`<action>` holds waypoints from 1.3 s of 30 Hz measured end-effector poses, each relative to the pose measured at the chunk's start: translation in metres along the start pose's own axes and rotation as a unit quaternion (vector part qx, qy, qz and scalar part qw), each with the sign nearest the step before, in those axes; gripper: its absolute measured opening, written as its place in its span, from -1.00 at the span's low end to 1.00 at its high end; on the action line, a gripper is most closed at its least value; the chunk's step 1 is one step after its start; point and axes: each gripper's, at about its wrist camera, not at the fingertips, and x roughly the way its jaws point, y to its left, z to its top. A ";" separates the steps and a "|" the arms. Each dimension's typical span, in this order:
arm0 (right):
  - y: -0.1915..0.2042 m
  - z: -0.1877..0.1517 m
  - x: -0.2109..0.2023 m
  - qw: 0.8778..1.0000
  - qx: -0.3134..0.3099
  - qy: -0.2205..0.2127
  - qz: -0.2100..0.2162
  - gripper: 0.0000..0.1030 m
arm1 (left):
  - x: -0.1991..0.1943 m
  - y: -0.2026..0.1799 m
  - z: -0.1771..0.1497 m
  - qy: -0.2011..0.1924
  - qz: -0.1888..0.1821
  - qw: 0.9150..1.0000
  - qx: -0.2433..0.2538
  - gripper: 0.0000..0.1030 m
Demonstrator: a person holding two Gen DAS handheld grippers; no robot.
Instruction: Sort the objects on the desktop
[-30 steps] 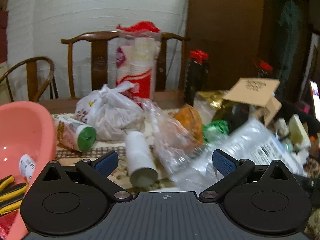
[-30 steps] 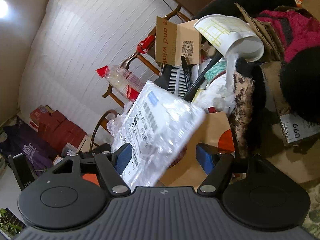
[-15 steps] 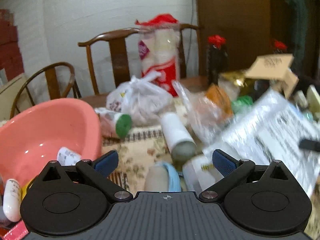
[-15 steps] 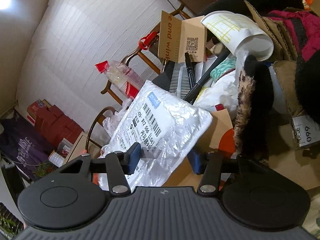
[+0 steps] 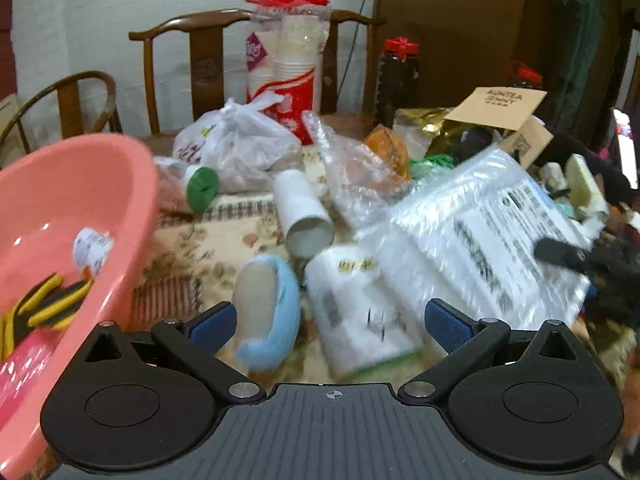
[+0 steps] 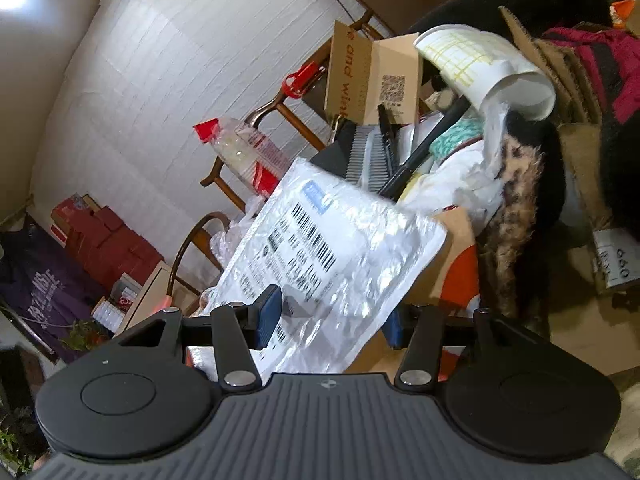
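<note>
My right gripper (image 6: 330, 318) is shut on a white bubble mailer (image 6: 332, 248) with barcode labels and holds it tilted above the clutter. The mailer also shows at the right of the left wrist view (image 5: 492, 240), with the right gripper's black finger on its edge. My left gripper (image 5: 332, 324) is open and empty above a blue-rimmed oval object (image 5: 268, 300) and a white packet (image 5: 360, 308). A pink basin (image 5: 80, 200) at the left holds yellow-black pliers (image 5: 40, 308) and a small white bottle (image 5: 92, 248).
On the patterned tablecloth lie a white tube (image 5: 304, 212), a green-capped bottle (image 5: 200, 188), tied plastic bags (image 5: 240, 148) and a sleeve of paper cups (image 5: 288, 68). Wooden chairs (image 5: 200, 64) stand behind. Cardboard boxes (image 6: 372, 76), a comb and fur items crowd the right.
My right gripper has closed on the bubble mailer. The left wrist view has swung left and down, bringing the pink basin, blue-rimmed object and white packet closer.
</note>
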 end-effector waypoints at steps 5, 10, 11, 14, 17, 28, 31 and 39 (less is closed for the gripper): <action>-0.002 -0.001 0.003 1.000 0.007 0.000 0.006 0.11 | -0.011 0.010 -0.027 0.025 -0.029 0.999 -0.016 1.00; 0.001 -0.004 0.009 1.000 0.012 0.004 0.006 0.11 | 0.002 0.003 -0.028 0.028 -0.036 0.998 -0.049 1.00; 0.002 -0.004 0.010 1.000 0.012 0.005 0.007 0.11 | 0.007 0.000 -0.026 0.034 -0.040 0.997 -0.054 1.00; 0.003 -0.005 0.010 1.000 0.011 0.005 0.008 0.11 | 0.016 -0.008 -0.020 0.029 -0.064 0.994 -0.081 1.00; 0.005 -0.005 0.011 1.000 0.007 0.007 0.008 0.12 | 0.016 -0.015 -0.012 0.005 -0.072 0.993 -0.096 1.00; 0.021 -0.003 0.022 1.000 -0.002 0.008 0.021 0.13 | 0.029 -0.037 0.010 -0.008 -0.138 0.985 -0.106 1.00; 0.024 -0.003 0.023 1.000 -0.006 0.008 0.021 0.13 | 0.025 -0.034 0.010 -0.025 -0.151 0.983 -0.102 0.66; 0.021 -0.005 0.024 1.000 0.007 0.005 0.022 0.14 | 0.036 -0.031 0.013 -0.007 -0.136 0.989 -0.066 -0.39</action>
